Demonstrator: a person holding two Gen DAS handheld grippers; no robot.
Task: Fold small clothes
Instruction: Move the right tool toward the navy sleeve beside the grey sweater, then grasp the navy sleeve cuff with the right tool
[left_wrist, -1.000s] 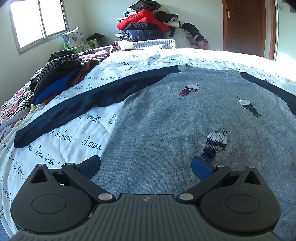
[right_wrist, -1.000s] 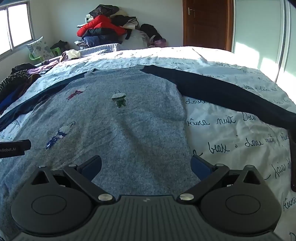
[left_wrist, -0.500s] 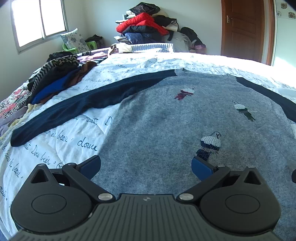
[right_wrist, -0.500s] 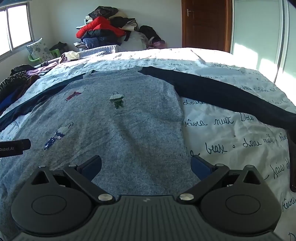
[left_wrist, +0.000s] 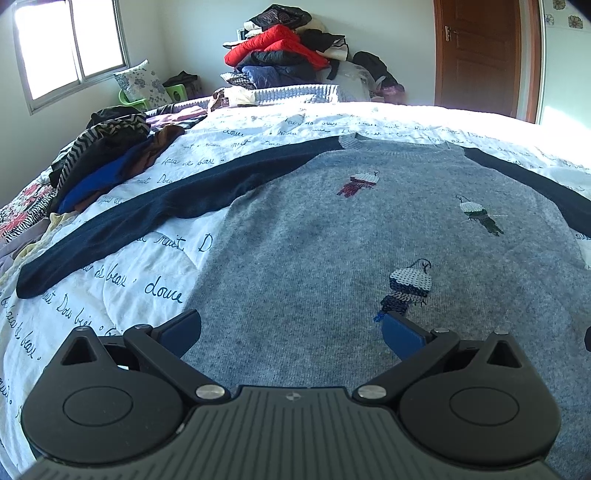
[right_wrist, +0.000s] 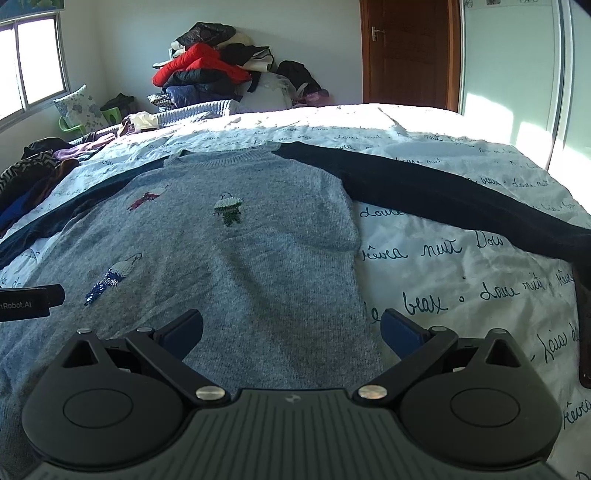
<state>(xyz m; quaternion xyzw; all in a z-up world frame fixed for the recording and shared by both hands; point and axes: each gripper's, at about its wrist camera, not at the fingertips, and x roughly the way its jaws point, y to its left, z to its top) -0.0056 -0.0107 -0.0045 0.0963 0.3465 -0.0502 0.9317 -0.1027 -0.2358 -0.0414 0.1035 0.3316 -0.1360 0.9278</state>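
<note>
You had the grey sweater (left_wrist: 332, 236) spread flat, front up, on the bed (left_wrist: 122, 284), its neck at the far end and its hem nearest you. Its navy left sleeve (left_wrist: 147, 214) stretched out to the left over the white script-printed cover, and the right sleeve (right_wrist: 443, 192) ran out to the right. Your left hand-held gripper (left_wrist: 291, 328) hovered over the near left part of the sweater, jaws wide apart and holding nothing. Your right hand-held gripper (right_wrist: 291, 326) sat over the sweater's near right edge, equally wide open and empty. A heap of other clothes (left_wrist: 99, 158) lay at the bed's far left, and a larger pile (right_wrist: 210, 74) stood against the far wall.
</note>
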